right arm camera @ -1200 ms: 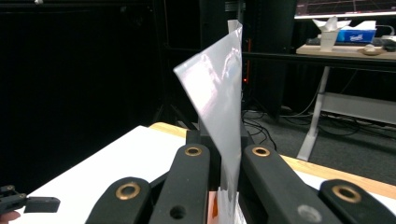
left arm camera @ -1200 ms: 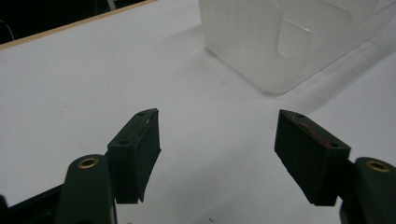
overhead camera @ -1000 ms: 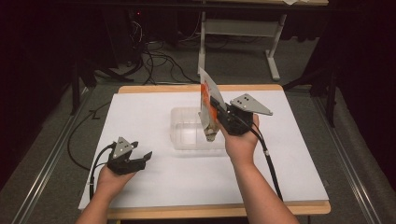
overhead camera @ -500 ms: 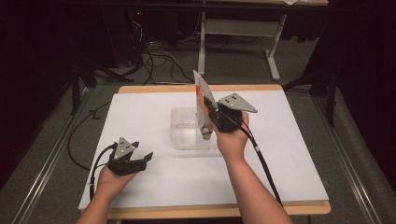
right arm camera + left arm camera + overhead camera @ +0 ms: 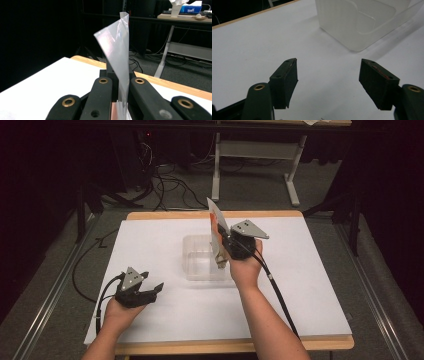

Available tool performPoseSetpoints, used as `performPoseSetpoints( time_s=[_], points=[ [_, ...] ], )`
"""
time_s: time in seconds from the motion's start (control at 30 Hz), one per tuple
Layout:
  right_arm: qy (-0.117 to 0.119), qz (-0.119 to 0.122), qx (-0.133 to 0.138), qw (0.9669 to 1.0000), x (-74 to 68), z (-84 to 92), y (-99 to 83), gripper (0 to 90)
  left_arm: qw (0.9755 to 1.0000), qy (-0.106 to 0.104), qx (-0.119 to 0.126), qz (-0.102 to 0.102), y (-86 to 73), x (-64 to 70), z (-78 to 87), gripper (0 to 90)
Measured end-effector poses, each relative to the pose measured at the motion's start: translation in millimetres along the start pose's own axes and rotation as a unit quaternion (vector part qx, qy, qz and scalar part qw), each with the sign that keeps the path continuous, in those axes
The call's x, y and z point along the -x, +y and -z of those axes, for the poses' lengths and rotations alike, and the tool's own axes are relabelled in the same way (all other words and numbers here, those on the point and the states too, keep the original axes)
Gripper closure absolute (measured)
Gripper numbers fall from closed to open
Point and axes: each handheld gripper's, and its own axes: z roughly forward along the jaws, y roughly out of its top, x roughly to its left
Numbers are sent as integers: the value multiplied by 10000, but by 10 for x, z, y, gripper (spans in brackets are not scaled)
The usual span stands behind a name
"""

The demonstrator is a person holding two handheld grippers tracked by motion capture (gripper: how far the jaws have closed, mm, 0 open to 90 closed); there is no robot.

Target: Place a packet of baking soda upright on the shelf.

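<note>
Silvery packet [image 5: 117, 47] clamped in right gripper [image 5: 120, 97]

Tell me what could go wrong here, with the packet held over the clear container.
1. The right hand-held gripper pinches the flat packet low down, and most of it stands free above the jaws; it could flop or twist as it goes in.
2. The clear container sits loose on the white table, while the open left hand-held gripper rests apart from it. A nudge might slide it.
</note>
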Motion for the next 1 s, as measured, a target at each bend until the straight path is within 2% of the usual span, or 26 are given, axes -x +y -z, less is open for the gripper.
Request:
performPoseSetpoints(
  time_s=[0.1,0.17,0.43,0.77,1.0],
  points=[
    [2,42,-38,10000,-4,-60,-48,900,10000,10,-31,-70,-1,11,5,316],
    [17,48,-55,10000,-13,-100,-82,900,10000,7,-6,5,1,-1,0,317],
    [27,81,-101,9999,-27,-176,-221,900,10000,7,-51,-14,-8,-4,-6,317],
    [52,52,-128,9999,-20,-143,-313,900,9999,8,-105,-45,-7,6,-17,317],
    [127,-90,-165,9997,-42,-148,-416,900,9999,10,-114,-36,-8,6,-17,317]
  ],
)
